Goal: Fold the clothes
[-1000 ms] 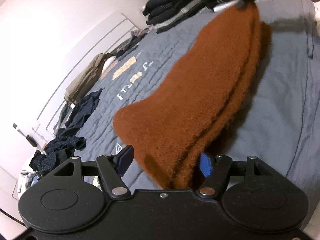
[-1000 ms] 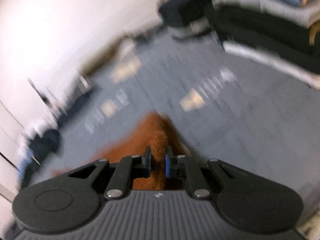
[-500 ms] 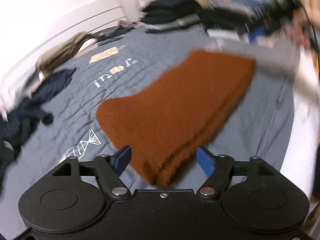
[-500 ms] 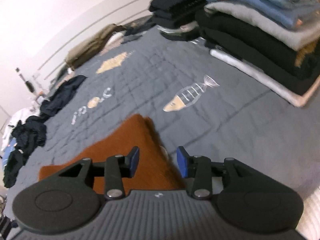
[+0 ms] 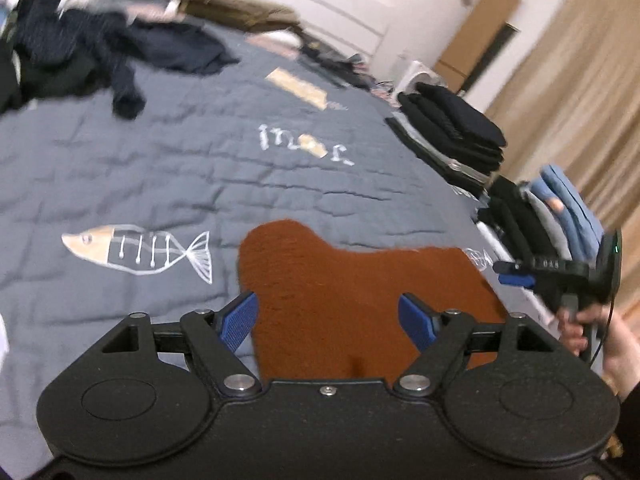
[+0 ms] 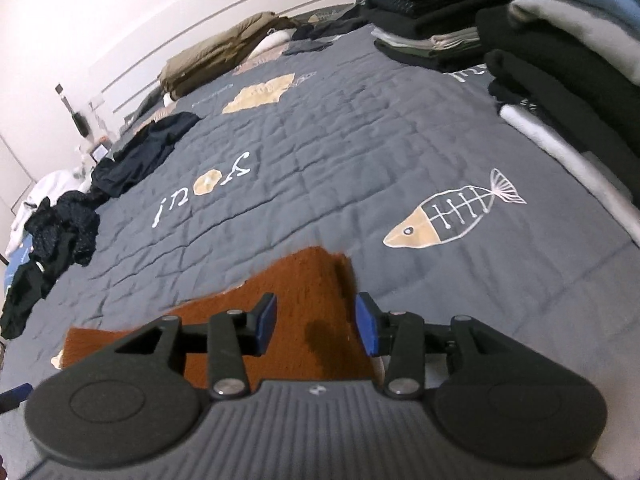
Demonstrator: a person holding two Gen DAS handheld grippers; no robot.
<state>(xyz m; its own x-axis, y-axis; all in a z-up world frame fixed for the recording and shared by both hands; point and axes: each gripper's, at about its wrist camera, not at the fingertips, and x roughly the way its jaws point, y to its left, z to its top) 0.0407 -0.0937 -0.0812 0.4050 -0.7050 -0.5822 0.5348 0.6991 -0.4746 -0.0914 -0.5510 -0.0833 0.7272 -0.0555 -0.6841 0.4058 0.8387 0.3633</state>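
Note:
A rust-brown fuzzy garment [image 5: 352, 280] lies folded and flat on the grey quilt [image 5: 160, 168]. My left gripper [image 5: 326, 308] hovers over its near edge, jaws wide open, pads clear of the cloth. In the right wrist view the same garment [image 6: 308, 276] runs from a far corner back under my right gripper [image 6: 316, 316]. That gripper is open, with the cloth below the gap and neither pad pressing on it. The left wrist view also shows the right gripper [image 5: 510, 274] at the garment's right end, with a hand on its handle.
Stacks of folded clothes [image 6: 432, 0] [image 6: 560, 60] line the quilt's [image 6: 360, 140] right side. A heap of unfolded dark clothes [image 6: 60, 236] lies at the left, and an olive garment [image 6: 224, 52] by the far wall. Fish drawings and letters mark the bare quilt between.
The garment hung lifted between both grippers, with the right one shut on it. It now lies flat on the quilt, the right gripper has opened, and the left view has rolled and swung.

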